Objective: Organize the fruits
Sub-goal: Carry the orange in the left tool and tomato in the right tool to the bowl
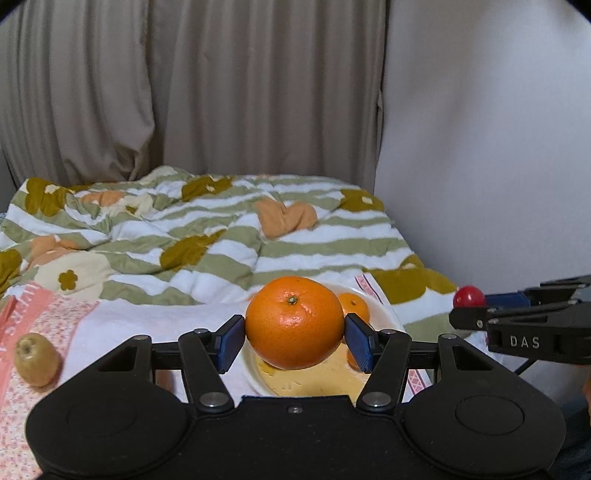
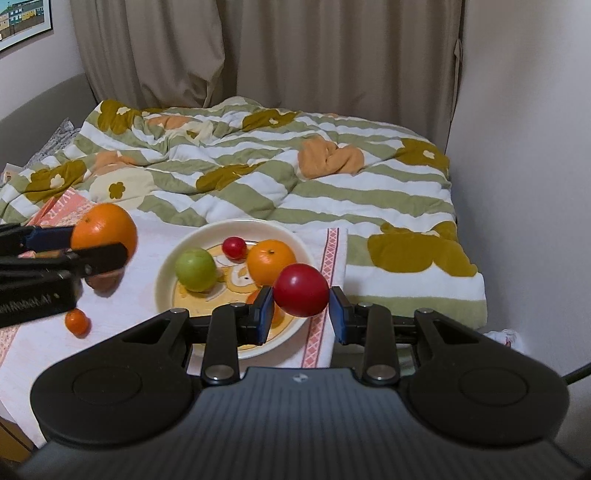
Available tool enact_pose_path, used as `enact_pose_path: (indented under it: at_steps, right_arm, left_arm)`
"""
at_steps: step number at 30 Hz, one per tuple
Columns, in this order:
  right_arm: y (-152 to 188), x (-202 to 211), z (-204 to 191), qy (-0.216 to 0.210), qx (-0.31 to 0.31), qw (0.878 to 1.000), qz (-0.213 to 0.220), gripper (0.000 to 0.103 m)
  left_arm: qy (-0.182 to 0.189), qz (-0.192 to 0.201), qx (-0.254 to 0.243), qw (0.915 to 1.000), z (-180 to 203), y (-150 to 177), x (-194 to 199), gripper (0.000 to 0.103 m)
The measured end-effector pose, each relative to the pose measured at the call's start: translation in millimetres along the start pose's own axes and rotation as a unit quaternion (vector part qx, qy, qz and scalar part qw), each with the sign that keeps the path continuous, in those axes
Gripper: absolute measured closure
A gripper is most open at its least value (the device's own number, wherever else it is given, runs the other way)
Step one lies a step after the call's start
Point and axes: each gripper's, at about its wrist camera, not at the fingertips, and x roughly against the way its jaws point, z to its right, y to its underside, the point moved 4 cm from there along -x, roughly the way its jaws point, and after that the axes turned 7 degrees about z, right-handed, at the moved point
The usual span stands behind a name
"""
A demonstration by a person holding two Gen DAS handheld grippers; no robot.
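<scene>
Bedroom, dim warm light. Beige curtains (image 2: 295,51) across the back, plain white wall (image 2: 524,147) on the right, corner of a framed picture (image 2: 22,22) at upper left. Bed covered by a rumpled duvet (image 2: 258,177) w/ green-and-white stripes, olive and peach flowers. Near edge of the bed spread w/ a white cloth (image 2: 147,302) w/ pink patterned border; a second pink floral cloth (image 1: 22,369) toward the near-left corner.

Left gripper (image 1: 294,341): blue pads pressed on both sides of a large orange (image 1: 294,322), stem end up, carried in the air over the near edge of the cloth (from the right wrist view it hangs left of the plate). Right gripper (image 2: 302,308): clamped narrow on a red round fruit (image 2: 301,290) (tomato or plum, can't tell), held above the plate's near-right rim.

Cream plate (image 2: 166,273) w/ yellow print, sitting on the white cloth near its right border. On it: green apple (image 2: 195,268) at left, small red fruit (image 2: 234,247) at the far side, smaller orange (image 2: 271,261) at right, touching nothing else that can be made out. One more orange bit partly hidden behind the right gripper's left finger.

Off the plate: tiny mandarin (image 2: 77,322) on the cloth, near-left of the plate; kiwi (image 1: 37,359) on the floral cloth near the bed's left edge, well apart from the plate.
</scene>
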Motion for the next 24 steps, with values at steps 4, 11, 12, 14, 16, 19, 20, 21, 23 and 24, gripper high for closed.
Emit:
enact_pose_path:
  at_steps: [4, 11, 12, 14, 16, 19, 20, 21, 23, 24]
  right_arm:
    - [0.1, -13.4, 11.3, -0.003, -0.008, 1.000, -0.007, 0.056]
    - [2.8, -41.9, 24.9, 0.003, -0.022, 0.999, -0.024, 0.056]
    - [3.4, -46.2, 26.8, 0.004, -0.023, 0.999, -0.028, 0.056]
    - [4.4, -52.9, 28.8, 0.006, -0.024, 0.999, -0.033, 0.056]
    - [5.5, -59.1, 29.5, 0.007, -0.024, 0.999, -0.038, 0.056]
    - [7.1, -66.8, 28.2, 0.007, -0.026, 0.999, -0.045, 0.056]
    - [7.0, -69.6, 27.5, 0.006, -0.026, 0.999, -0.047, 0.056]
    - [7.2, -72.1, 26.8, 0.006, -0.025, 0.998, -0.049, 0.056]
    - [8.2, -75.4, 25.1, 0.004, -0.025, 0.998, -0.051, 0.056]
    - [8.1, -77.3, 24.5, 0.003, -0.025, 0.998, -0.052, 0.056]
  left_arm:
    - [0.008, -0.022, -0.017, 0.9996, 14.9, 7.1, -24.6, 0.040]
    - [0.031, -0.066, -0.053, 0.9959, 34.4, 27.0, -69.7, 0.040]
    - [0.034, -0.073, -0.059, 0.9951, 36.1, 30.0, -75.3, 0.040]
    - [0.039, -0.087, -0.067, 0.9931, 39.3, 37.1, -85.6, 0.040]
    - [0.043, -0.102, -0.076, 0.9909, 40.6, 43.5, -94.2, 0.040]
    - [0.046, -0.118, -0.085, 0.9883, 40.3, 50.7, -103.3, 0.040]
    - [0.046, -0.122, -0.089, 0.9875, 40.2, 52.5, -106.1, 0.040]
    - [0.046, -0.125, -0.093, 0.9866, 40.4, 53.7, -108.1, 0.040]
    - [0.049, -0.131, -0.097, 0.9853, 40.3, 56.2, -111.0, 0.040]
    - [0.049, -0.132, -0.098, 0.9851, 39.7, 56.7, -111.7, 0.040]
